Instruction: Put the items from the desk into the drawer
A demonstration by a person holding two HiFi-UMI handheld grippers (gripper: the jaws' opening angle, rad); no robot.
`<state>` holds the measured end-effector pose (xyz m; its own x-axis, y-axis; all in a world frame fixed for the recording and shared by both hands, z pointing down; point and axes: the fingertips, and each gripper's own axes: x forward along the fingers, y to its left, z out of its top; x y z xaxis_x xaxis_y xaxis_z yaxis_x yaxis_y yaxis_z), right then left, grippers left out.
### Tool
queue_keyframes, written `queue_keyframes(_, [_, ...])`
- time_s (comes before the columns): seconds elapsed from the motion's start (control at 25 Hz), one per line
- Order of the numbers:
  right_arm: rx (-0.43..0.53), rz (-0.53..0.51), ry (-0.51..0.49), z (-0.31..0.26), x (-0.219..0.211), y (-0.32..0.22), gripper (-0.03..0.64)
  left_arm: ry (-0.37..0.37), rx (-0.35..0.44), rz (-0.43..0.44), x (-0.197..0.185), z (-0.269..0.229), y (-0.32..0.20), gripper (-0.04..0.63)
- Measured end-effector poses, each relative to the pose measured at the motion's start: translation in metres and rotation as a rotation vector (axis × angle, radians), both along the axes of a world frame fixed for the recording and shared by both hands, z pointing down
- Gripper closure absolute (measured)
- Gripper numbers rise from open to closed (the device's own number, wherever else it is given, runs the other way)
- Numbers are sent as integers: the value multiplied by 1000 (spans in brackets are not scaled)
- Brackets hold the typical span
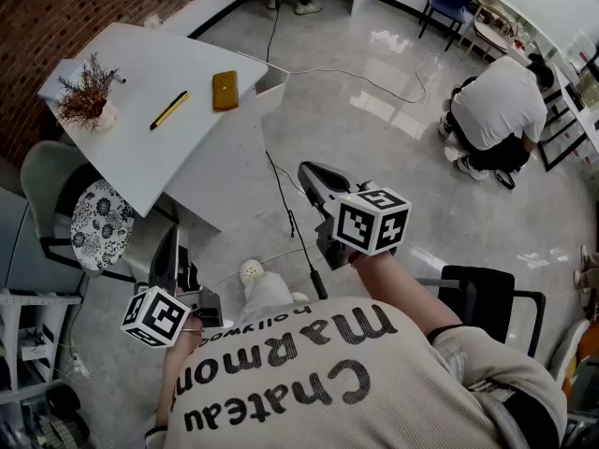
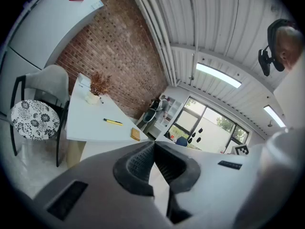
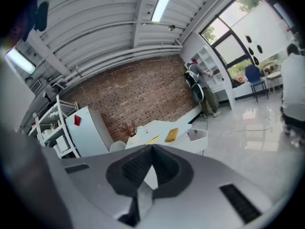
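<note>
A white desk [image 1: 140, 148] stands ahead at the upper left, well away from both grippers. On it lie a yellow pen [image 1: 169, 110] and a mustard-yellow flat case [image 1: 225, 90]. At the desk's far right end an open white drawer [image 1: 272, 81] sticks out. My right gripper [image 1: 309, 171] is held up in mid-air, jaws shut and empty. My left gripper [image 1: 167, 251] is low at the left, jaws also shut with nothing in them. The pen [image 2: 113, 122] and case [image 2: 136, 134] show in the left gripper view; the right gripper view shows the case [image 3: 172, 135] and the drawer [image 3: 198, 136].
A dried plant in a white pot [image 1: 86, 96] sits at the desk's left end. A chair with a flowered cushion [image 1: 98, 224] stands beside the desk. A cable [image 1: 281, 195] runs across the grey floor. A person [image 1: 496, 110] crouches at the right, and a black chair [image 1: 487, 297] is near me.
</note>
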<state>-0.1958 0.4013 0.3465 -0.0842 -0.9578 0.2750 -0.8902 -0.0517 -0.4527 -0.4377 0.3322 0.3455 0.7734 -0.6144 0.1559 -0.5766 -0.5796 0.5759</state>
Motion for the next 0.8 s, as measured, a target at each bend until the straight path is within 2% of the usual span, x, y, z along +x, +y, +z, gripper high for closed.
queue_keyframes(0.36, [-44, 24, -8, 22, 12, -51, 614, -23, -37, 8, 14, 18, -51, 594])
queue_keyframes(0.8, [-95, 48, 23, 30, 25, -161, 614, -32, -32, 94, 51, 13, -164, 594])
